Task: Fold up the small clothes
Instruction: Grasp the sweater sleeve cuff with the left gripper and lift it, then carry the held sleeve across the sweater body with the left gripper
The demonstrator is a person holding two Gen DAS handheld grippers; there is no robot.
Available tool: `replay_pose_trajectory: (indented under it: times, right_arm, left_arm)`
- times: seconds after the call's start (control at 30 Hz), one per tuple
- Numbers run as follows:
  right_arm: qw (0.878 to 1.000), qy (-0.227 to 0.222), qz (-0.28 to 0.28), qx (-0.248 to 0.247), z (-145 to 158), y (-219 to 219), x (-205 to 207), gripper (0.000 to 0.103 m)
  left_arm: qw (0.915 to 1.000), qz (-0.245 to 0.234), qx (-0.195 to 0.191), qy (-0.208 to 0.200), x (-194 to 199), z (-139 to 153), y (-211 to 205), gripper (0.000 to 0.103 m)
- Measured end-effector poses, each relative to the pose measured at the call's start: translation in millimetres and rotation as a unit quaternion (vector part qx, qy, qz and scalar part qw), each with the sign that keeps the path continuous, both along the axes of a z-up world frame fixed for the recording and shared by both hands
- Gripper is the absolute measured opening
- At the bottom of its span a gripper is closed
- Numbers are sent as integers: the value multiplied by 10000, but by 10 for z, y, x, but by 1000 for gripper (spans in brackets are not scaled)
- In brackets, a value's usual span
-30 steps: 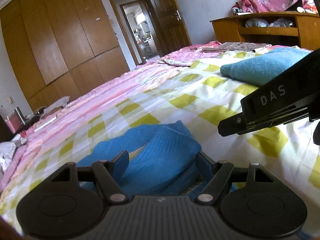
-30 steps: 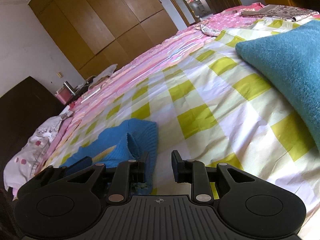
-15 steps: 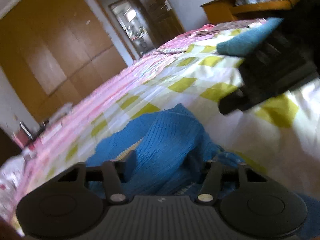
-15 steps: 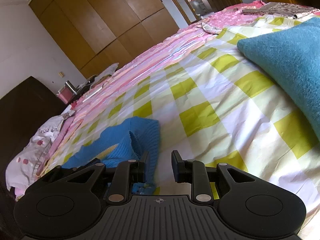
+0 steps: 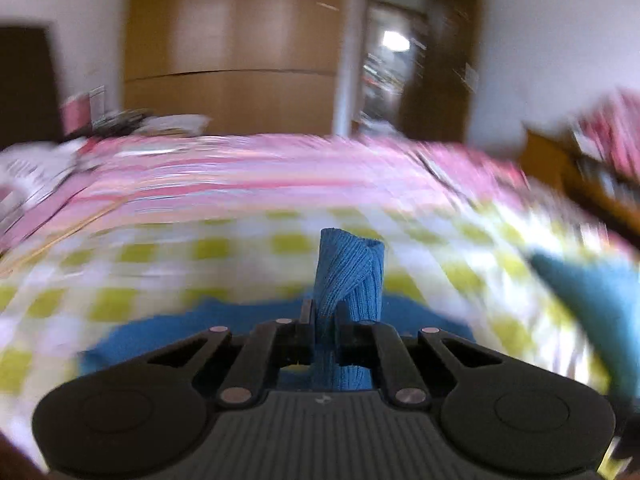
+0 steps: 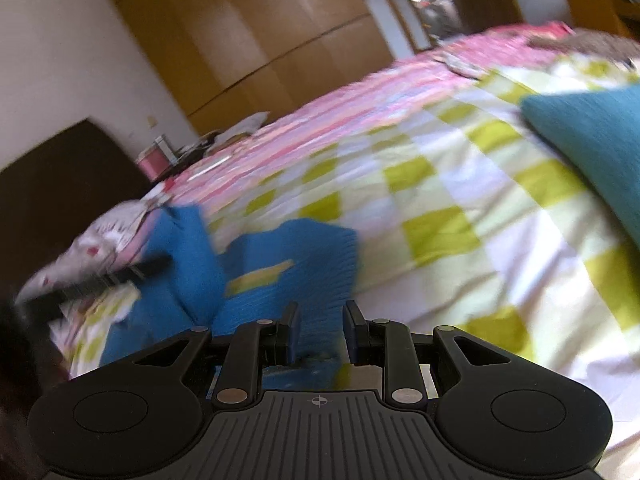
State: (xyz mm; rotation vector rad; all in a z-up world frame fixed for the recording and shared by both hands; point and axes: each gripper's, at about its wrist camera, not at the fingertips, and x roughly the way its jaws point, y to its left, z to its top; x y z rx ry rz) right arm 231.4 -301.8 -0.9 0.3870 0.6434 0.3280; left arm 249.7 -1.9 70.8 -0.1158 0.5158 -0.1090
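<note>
A small blue knit sweater [image 6: 304, 248] with a yellow patch lies on the checked bedspread [image 6: 472, 184]. My left gripper [image 5: 323, 320] is shut on a bunched fold of the blue sweater [image 5: 348, 276], which stands up between the fingers. In the right wrist view the left gripper [image 6: 148, 266] shows as a blurred dark bar at the left, lifting a sleeve-like part of the sweater. My right gripper [image 6: 320, 316] is open, its fingers over the sweater's near edge, holding nothing.
A teal folded towel or pillow [image 6: 592, 136] lies on the bed at the right; it also shows in the left wrist view [image 5: 588, 280]. A pink striped sheet [image 5: 248, 176] covers the far side. Wooden wardrobe [image 6: 256, 32] and doorway stand behind. A patterned white cloth [image 6: 96, 236] lies at the left bed edge.
My left gripper has shut on a fold of the blue sweater and swung round, lifting it. My right gripper stays open and has shifted slightly toward the sweater's edge.
</note>
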Motion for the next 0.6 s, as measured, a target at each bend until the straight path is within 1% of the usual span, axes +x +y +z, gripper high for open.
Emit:
replay_pose_trajectory:
  times: [0.07, 0.13, 0.23, 0.3, 0.4, 0.53, 0.6]
  right_arm:
    - [9996, -62, 237, -108, 24, 157, -36, 24]
    - [9984, -124, 494, -227, 53, 362, -65, 24]
    - [9941, -184, 959, -473, 70, 762, -78, 24]
    - [9888, -218, 1293, -717, 70, 1088, -51, 24]
    - [9784, -305, 1807, -953, 73, 1573, -6, 24]
    - [9625, -500, 2308, -1337, 36, 2146, -15, 25]
    - [9550, -562, 2485, -1520, -21, 2396, -18, 30]
  left_arm:
    - [9986, 366, -353, -118, -102, 153, 440, 16]
    - [9955, 686, -608, -235, -234, 265, 849, 16]
    - [9908, 1113, -654, -405, -391, 390, 1356, 16]
    - [9866, 1372, -710, -515, -480, 460, 1675, 16]
    - [9794, 1704, -815, -713, -583, 549, 2071, 16]
    - [9737, 1906, -843, -918, -643, 636, 2466, 16]
    - [9738, 1900, -855, -907, -645, 616, 2573, 16]
